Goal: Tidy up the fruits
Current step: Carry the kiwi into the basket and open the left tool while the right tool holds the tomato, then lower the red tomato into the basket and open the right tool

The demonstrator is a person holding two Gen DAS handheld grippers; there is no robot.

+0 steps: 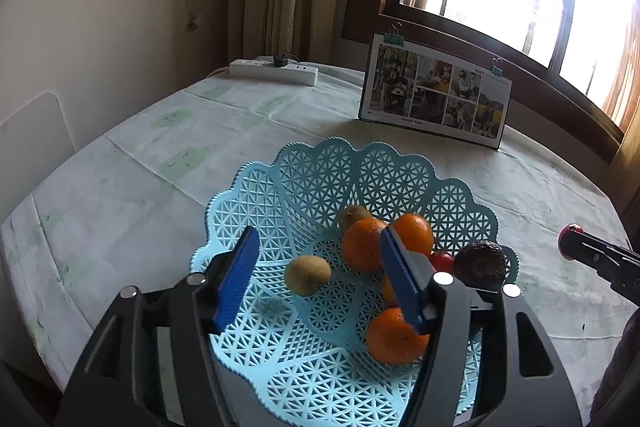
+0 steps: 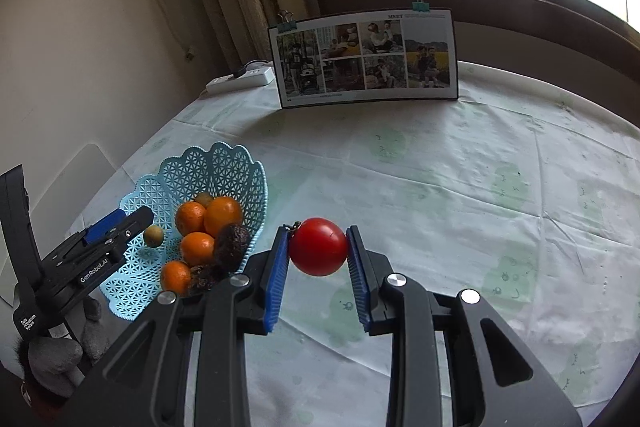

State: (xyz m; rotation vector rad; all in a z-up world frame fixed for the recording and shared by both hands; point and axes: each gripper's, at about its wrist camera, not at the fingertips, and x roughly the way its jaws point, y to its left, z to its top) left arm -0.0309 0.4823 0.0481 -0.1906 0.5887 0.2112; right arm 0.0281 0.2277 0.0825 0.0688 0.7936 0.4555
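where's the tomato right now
In the right wrist view the tomato is held between the right gripper jaws, above the tablecloth, right of the basket.

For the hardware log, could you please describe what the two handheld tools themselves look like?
Both match: the left tool and the right tool have black plastic linkage arms with round silver pivot pins and two blue ribbed finger pads. Seen from the right wrist view, the left tool's black body carries white "GenRobot.AI" and "Data Acquisition System" lettering. No cables or sleeves are clearly visible.
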